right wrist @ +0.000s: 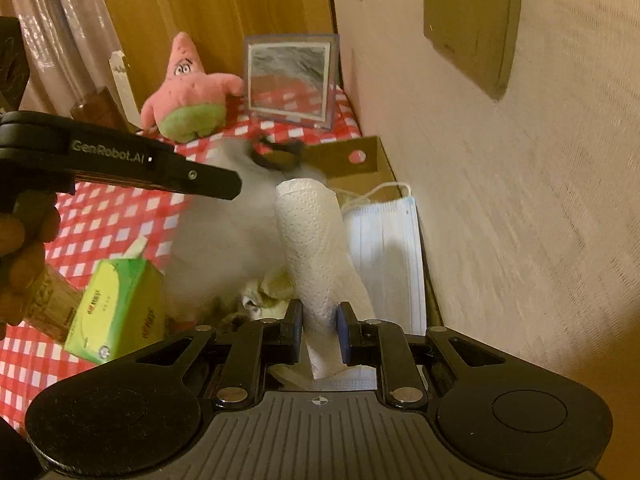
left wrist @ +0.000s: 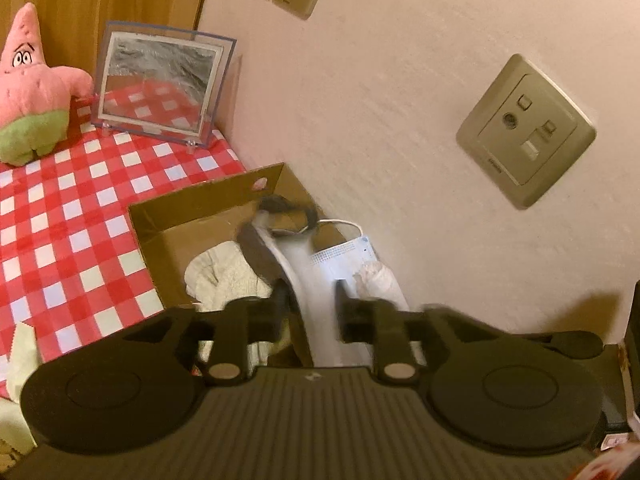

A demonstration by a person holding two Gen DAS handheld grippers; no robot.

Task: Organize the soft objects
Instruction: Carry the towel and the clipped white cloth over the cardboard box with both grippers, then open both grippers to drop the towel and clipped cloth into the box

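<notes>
Your reference landmark is the open brown cardboard box [left wrist: 188, 216], which sits on the red-and-white checked tablecloth [left wrist: 60, 216] against the cream wall.

1. A pink star-shaped plush toy with green shorts [left wrist: 34, 92] stands well beyond the box, beside a clear-framed picture stand [left wrist: 160, 84].
2. A green-and-yellow tissue pack [right wrist: 116, 308] lies on the cloth just left of the box.
3. A pale blue pleated face mask [right wrist: 384, 264] lies at the wall side of the box.
4. A blurred white garment with a dark band [left wrist: 296, 276] hangs over the box interior, between the fingers of your left gripper [left wrist: 308, 312]. The jaws stand apart and do not press on the garment.
5. A cream knitted item [left wrist: 224, 276] lies inside the box.
6. Your right gripper [right wrist: 318, 328] pinches a rolled white embossed paper towel [right wrist: 316, 240] above the box, with both pads closed on its lower part.
</notes>
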